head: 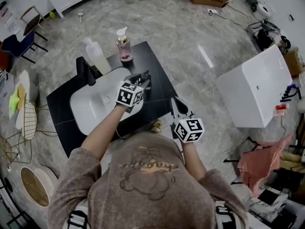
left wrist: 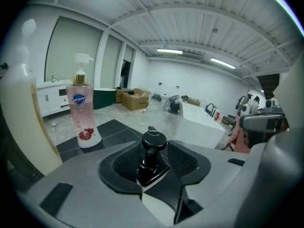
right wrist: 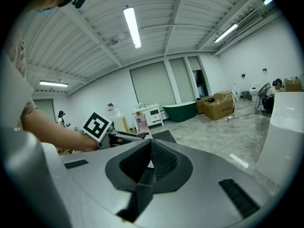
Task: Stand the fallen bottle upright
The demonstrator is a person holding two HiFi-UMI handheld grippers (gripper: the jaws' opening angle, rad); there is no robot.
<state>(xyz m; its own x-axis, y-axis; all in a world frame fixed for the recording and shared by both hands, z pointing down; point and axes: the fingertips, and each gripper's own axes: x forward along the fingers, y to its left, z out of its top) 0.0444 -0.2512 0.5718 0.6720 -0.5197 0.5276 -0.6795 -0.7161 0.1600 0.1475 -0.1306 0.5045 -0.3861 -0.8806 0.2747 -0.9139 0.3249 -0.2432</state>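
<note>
A small white bottle with a black pump top sits between the jaws of my left gripper, which is shut on its neck. The pump head points up; most of the white body is hidden under the jaws. In the head view this gripper hovers at the right rim of the white sink, and only the black pump shows. My right gripper hangs off the counter's front right edge, jaws together and empty; in its own view the right gripper points toward the left one.
On the black counter behind the sink stand a pink pump bottle and a cream pump bottle, beside a black faucet. A white cabinet stands to the right on the floor.
</note>
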